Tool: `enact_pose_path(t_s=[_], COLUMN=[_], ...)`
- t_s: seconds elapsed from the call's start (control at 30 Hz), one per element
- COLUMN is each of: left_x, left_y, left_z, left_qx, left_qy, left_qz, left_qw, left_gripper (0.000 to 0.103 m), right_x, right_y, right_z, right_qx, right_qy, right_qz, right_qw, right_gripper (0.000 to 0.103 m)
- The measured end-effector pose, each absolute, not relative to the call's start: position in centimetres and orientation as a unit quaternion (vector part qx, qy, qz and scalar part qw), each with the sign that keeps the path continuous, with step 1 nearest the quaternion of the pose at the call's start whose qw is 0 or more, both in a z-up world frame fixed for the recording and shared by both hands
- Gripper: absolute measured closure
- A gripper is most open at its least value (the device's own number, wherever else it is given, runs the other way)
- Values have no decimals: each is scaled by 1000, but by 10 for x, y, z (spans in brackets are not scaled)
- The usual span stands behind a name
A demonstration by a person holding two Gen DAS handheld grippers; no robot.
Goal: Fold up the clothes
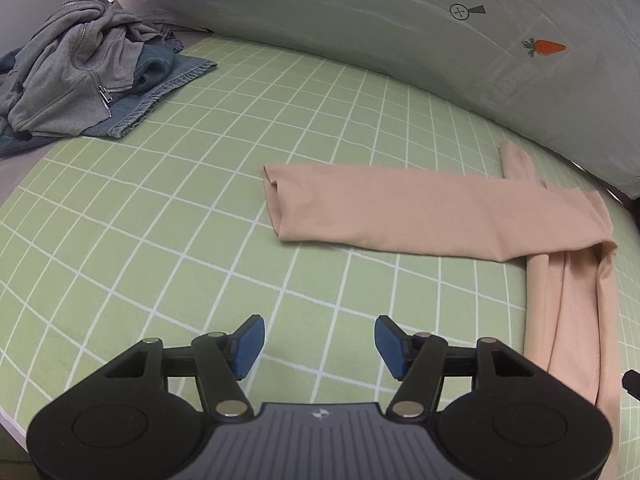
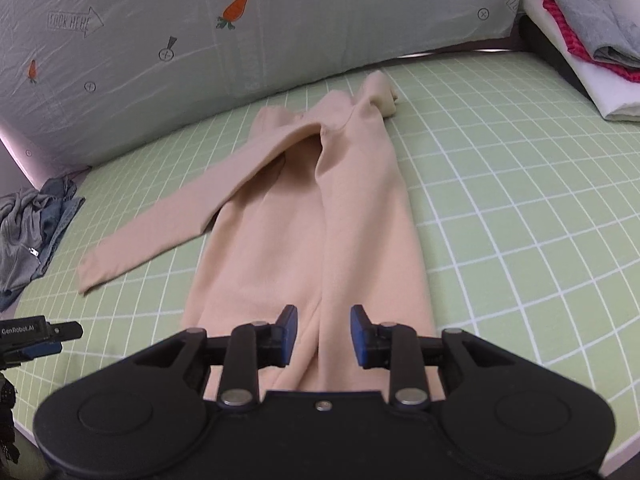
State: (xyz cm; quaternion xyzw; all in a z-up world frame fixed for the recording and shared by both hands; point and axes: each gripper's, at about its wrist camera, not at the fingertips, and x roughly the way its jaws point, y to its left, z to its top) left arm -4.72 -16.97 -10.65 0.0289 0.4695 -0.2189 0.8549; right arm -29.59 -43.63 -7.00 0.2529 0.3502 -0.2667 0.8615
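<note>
A beige long-sleeved garment (image 2: 312, 216) lies on the green checked sheet (image 2: 500, 200), its body folded into a long strip running away from me. One sleeve (image 1: 392, 208) lies across to the left, flat on the sheet. My right gripper (image 2: 323, 336) is open and empty, just above the near end of the garment's body. My left gripper (image 1: 319, 344) is open and empty over bare sheet, to the left of the garment and short of the sleeve's cuff. The left gripper's tip also shows in the right wrist view (image 2: 36, 336).
A pile with a grey zip hoodie (image 1: 76, 68) on blue jeans (image 1: 160, 80) lies at the far left. A pale carrot-print pillow (image 2: 200, 40) runs along the back. Folded white, pink and grey textiles (image 2: 592, 32) sit at the far right.
</note>
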Motion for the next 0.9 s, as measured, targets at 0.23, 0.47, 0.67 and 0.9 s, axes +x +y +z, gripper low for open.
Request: enact_pose_path(t_s=[0.23,0.47,0.67,0.9], left_x=[1,52,75,73], left_y=[-179,-197,-221,-237], left_z=[-106,-114,-121,-125], left_qx=[13,-10,-12,46], left_qy=[461,468,478,464], left_qz=[-174,-139,-111,-106], left_qw=[870,873,871,879], left_gripper=[39,38,37,37], right_x=[-273,-230,-173,-114], right_y=[-490,-570,-624,-665], right_z=[-68,-66,-78,-106], right_qx=[263,319,328,253], right_qy=[331,284,293,351], right_qz=[-284,-296,-299,-328], right_qw=[861,854,847,840], right_gripper=[74,65,78,88])
